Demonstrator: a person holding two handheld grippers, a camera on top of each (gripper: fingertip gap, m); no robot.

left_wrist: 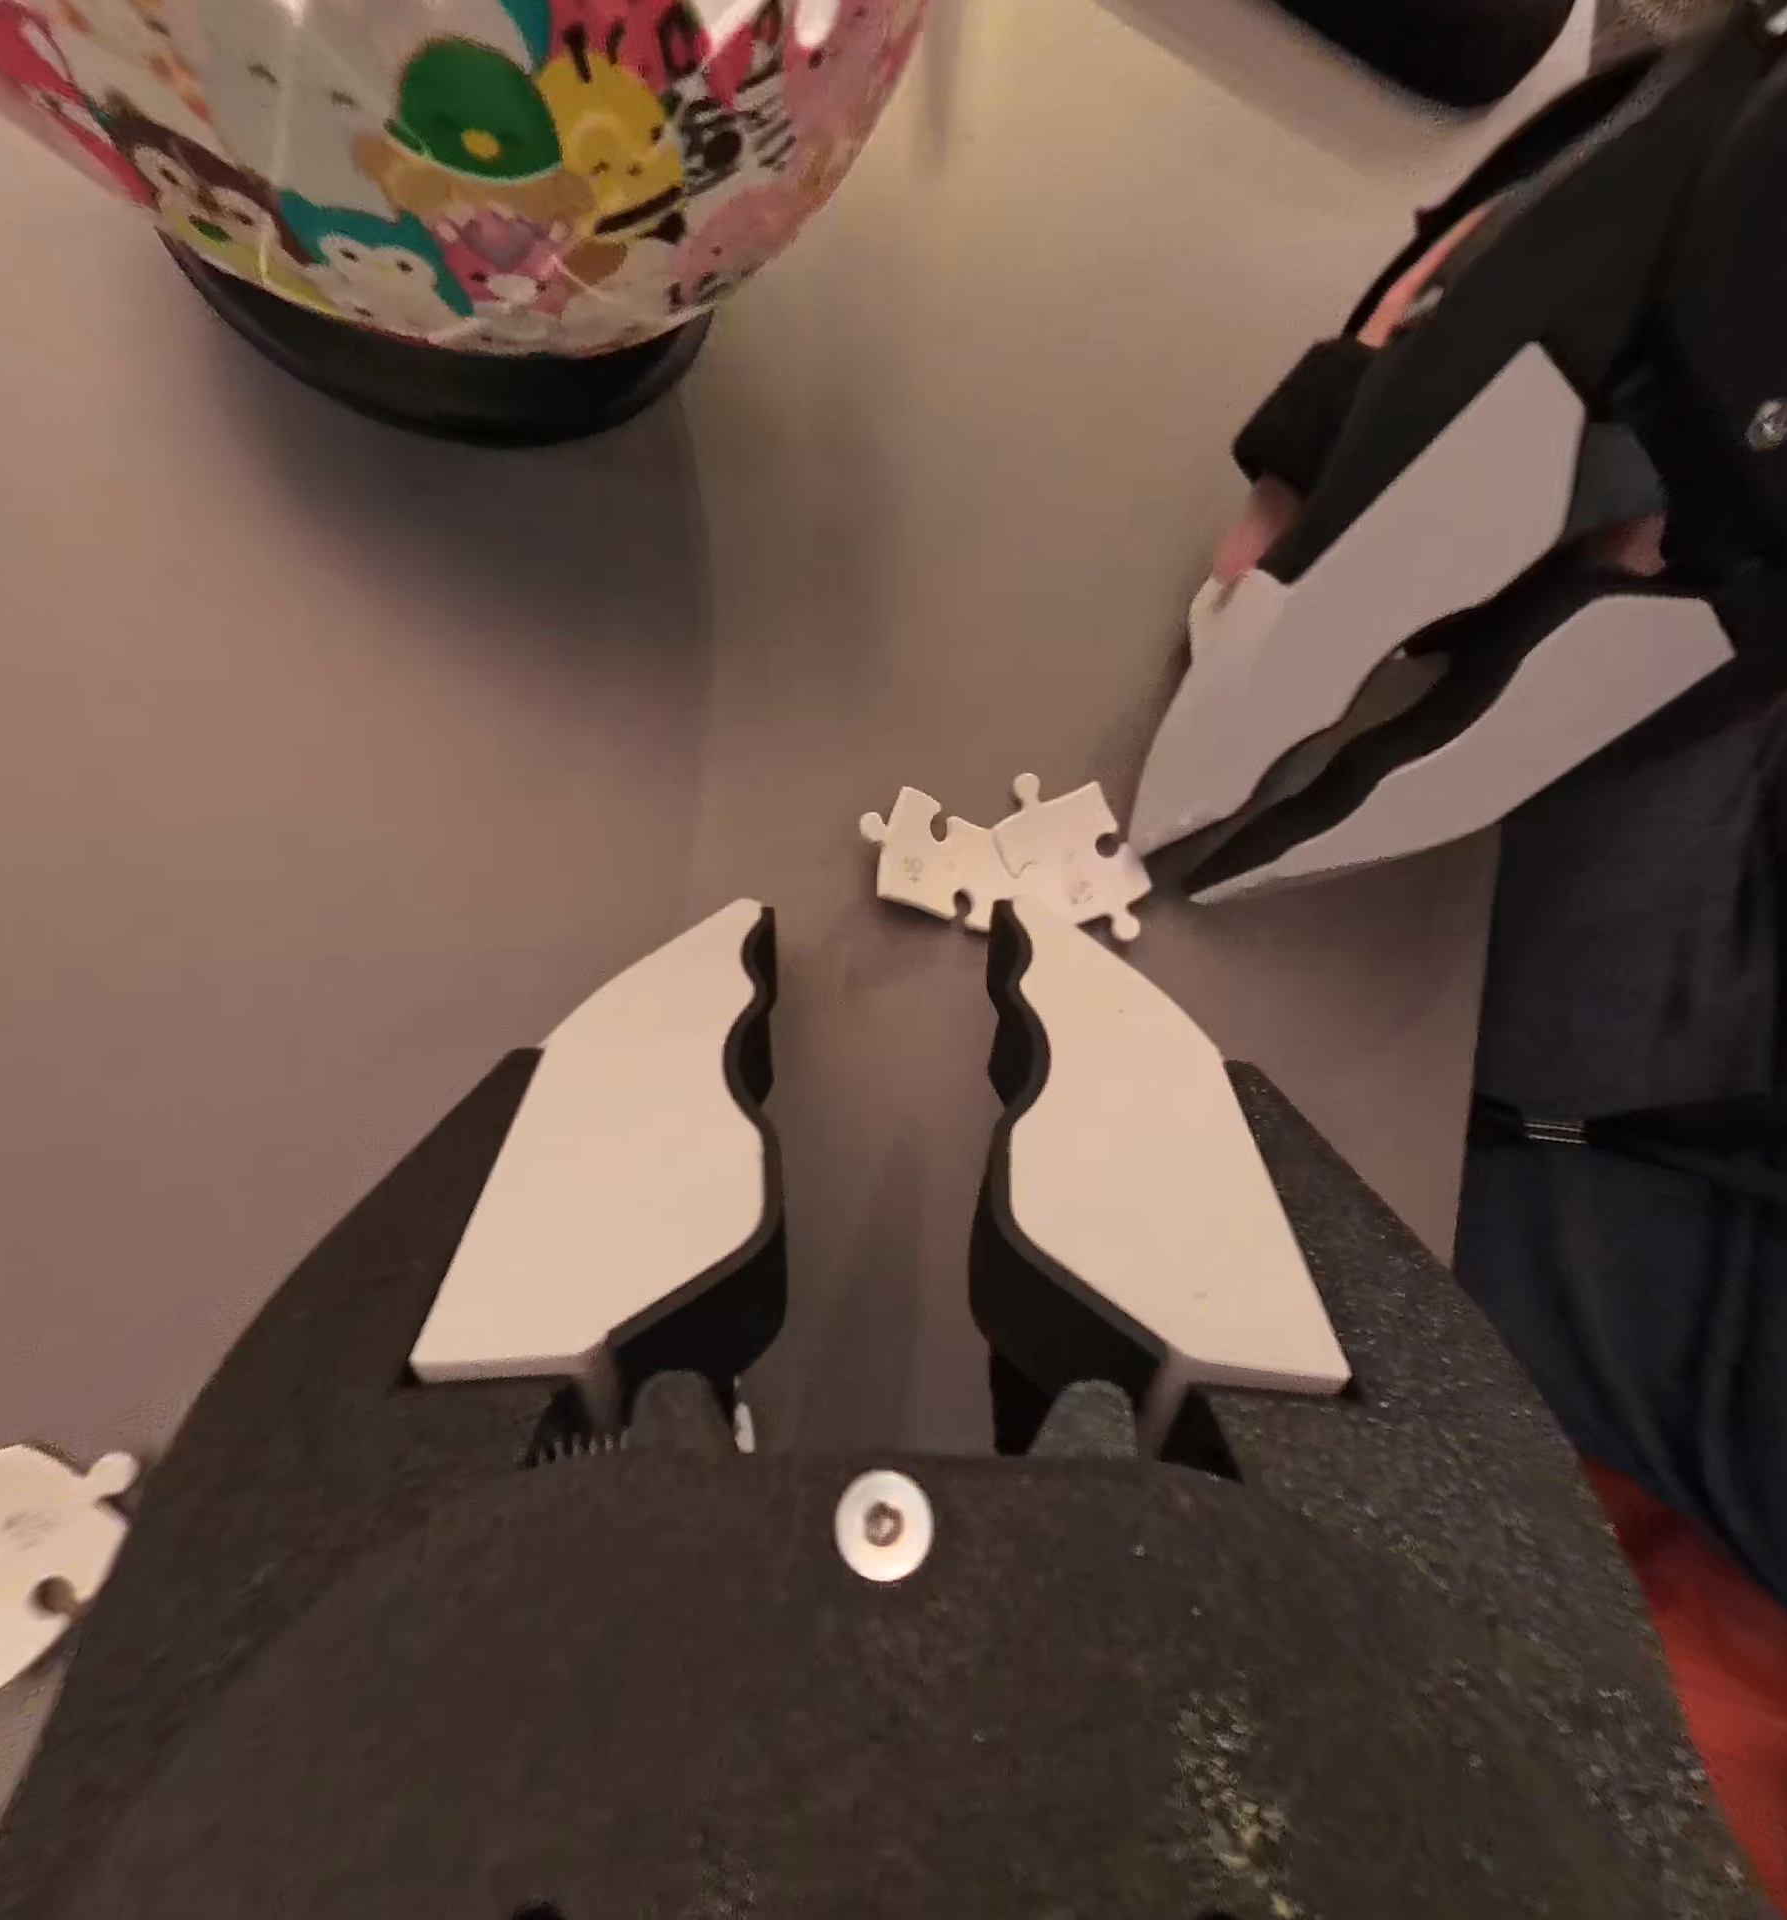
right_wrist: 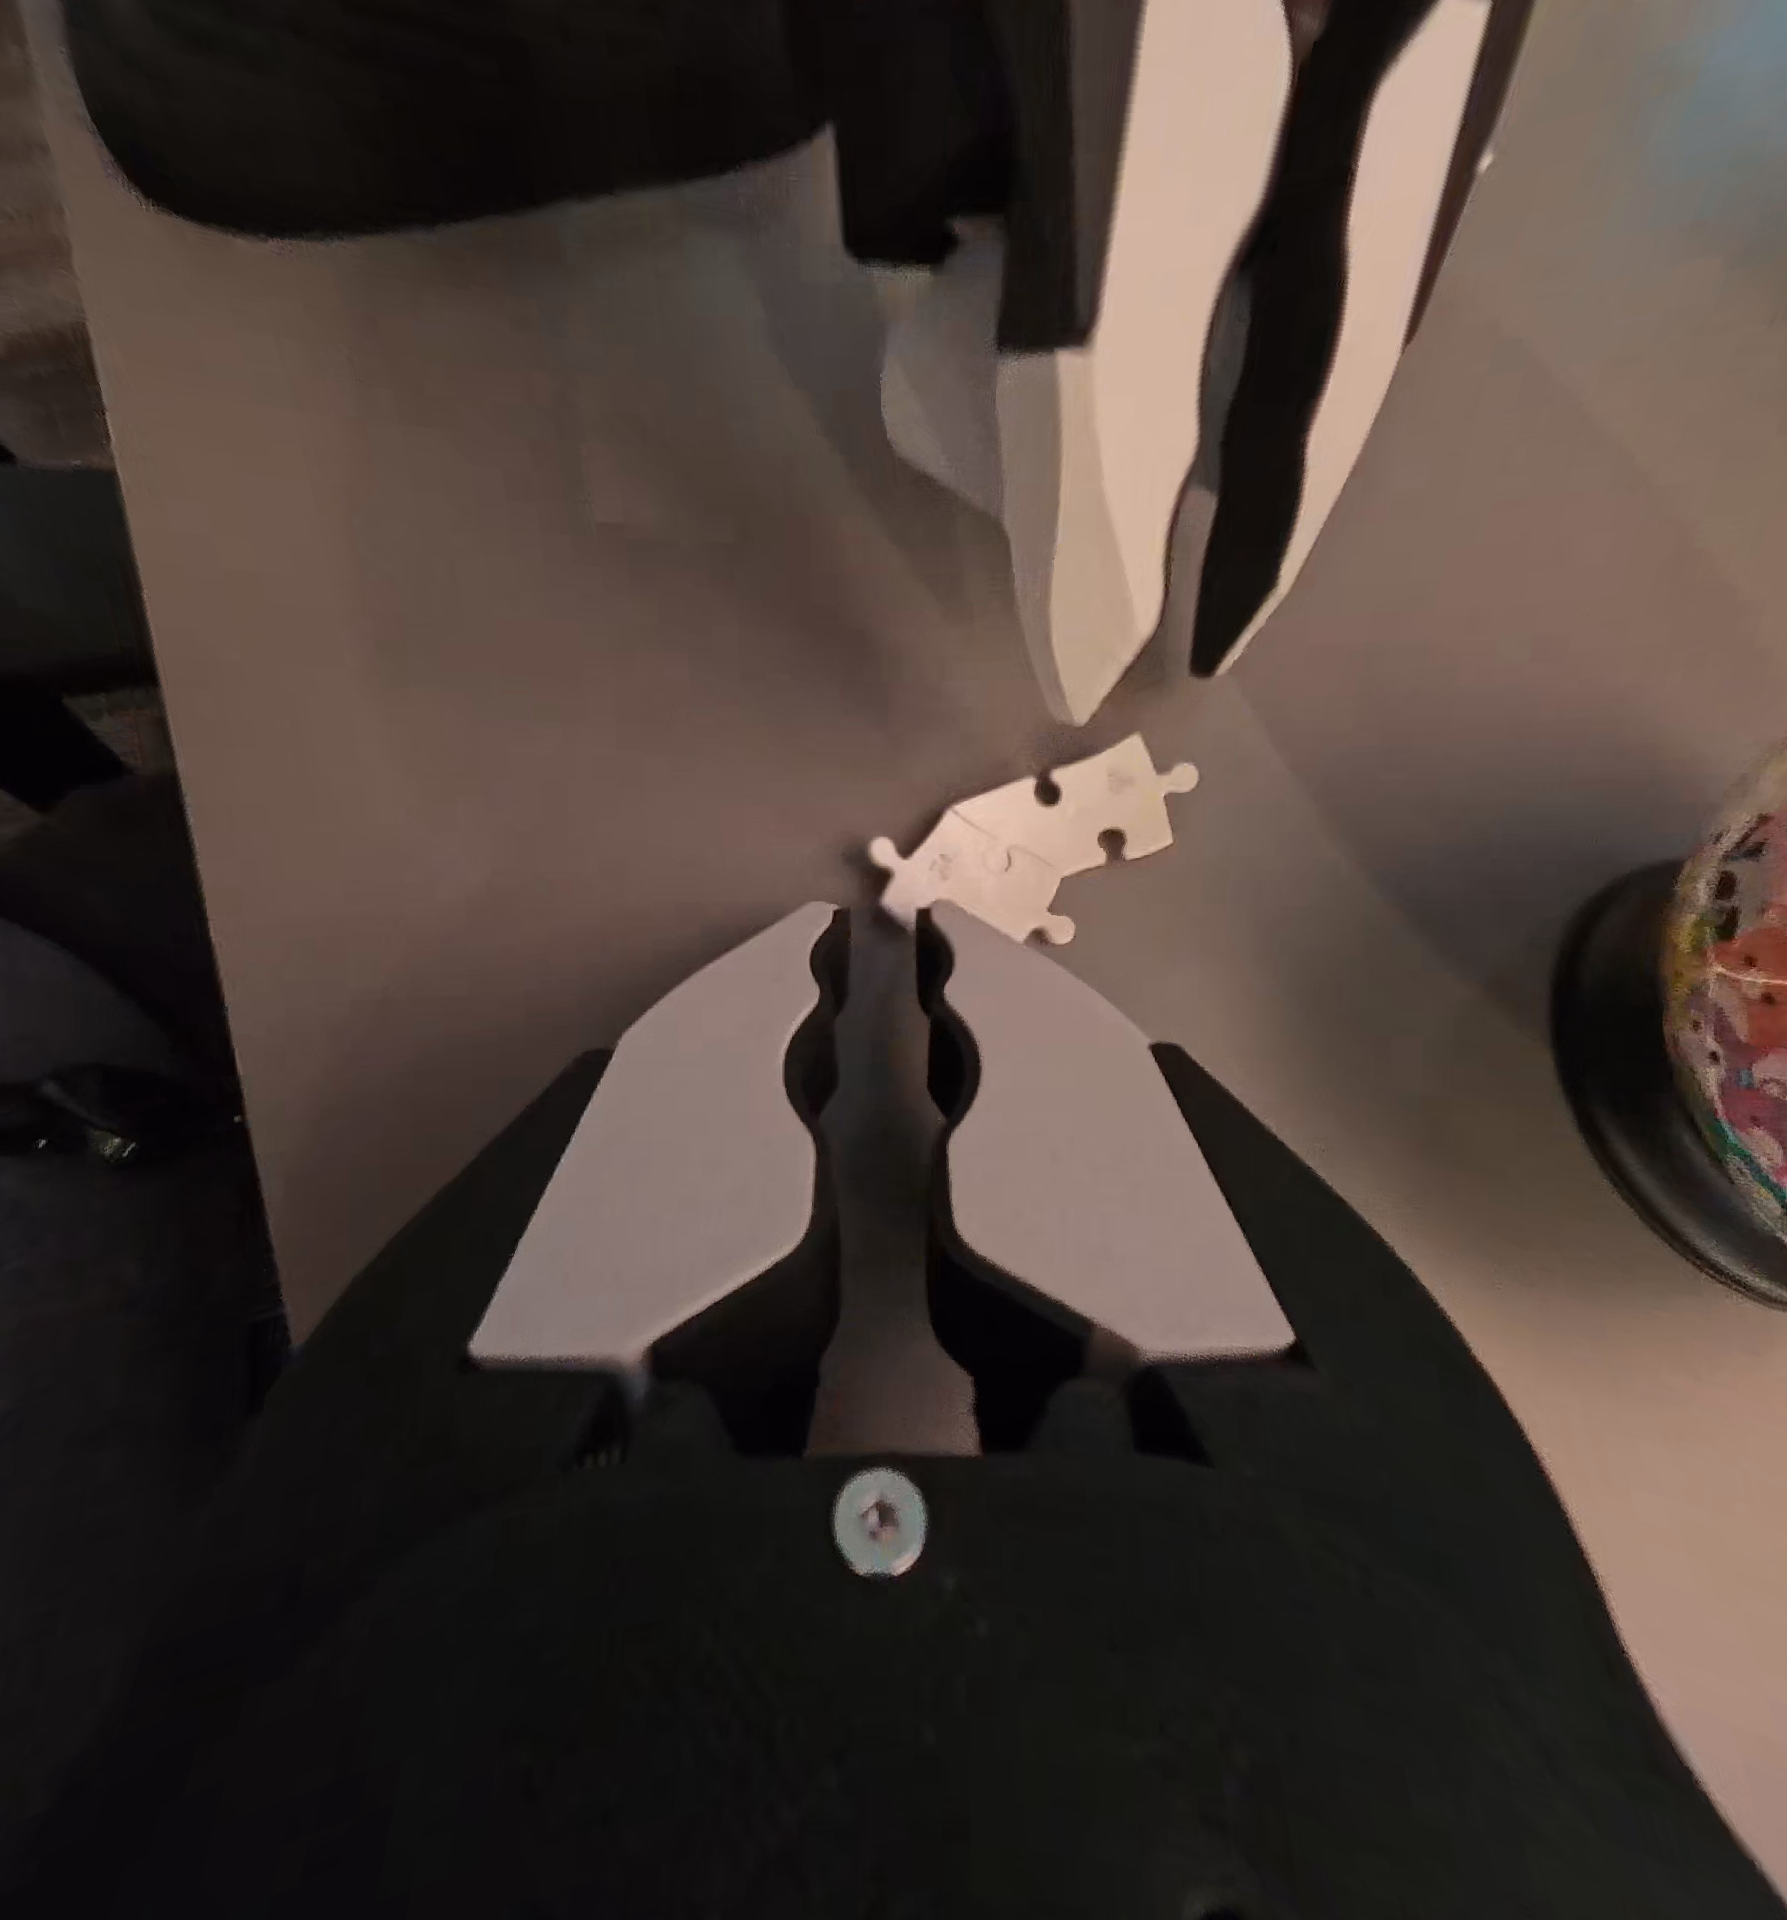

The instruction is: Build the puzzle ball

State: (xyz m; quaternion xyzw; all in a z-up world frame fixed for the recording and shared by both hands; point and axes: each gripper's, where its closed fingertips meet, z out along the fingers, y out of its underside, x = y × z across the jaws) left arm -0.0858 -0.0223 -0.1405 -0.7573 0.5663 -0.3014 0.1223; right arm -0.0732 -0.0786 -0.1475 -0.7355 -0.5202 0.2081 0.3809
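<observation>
- Left tongs (left_wrist: 878, 925) are spread fairly wide with nothing between the fingers, hovering low over the grey counter (left_wrist: 401, 727).
- Right tongs (right_wrist: 881, 920) are only a narrow gap apart, also empty as far as I can see. Their tips sit right at the edge of the joined puzzle pieces (right_wrist: 1034, 842).
- Those two pieces lie blank white side up, locked together, flat on the counter. They're just past the tip of the left tongs' right-hand finger and straight ahead of the right tongs' tips, so basically sandwiched between the two tools.
- From the left wrist view the right tongs come in from the right side, tips nearly touching the far piece of the pair (left_wrist: 1014, 862). Can't tell if there's real contact.
- Puzzle ball (left_wrist: 432, 156), covered in colourful cartoon critters, sits on a black ring stand (left_wrist: 432, 374), well ahead and to the left of the left tongs. For the right tongs it's off to the right.
- One more loose puzzle piece (left_wrist: 16, 1548) lies white side up by the left tongs' body, low left, partly tucked behind it.
- Dark clothing and a bit of orange-red fabric (left_wrist: 1741, 1683) fill the right edge past the counter.
</observation>
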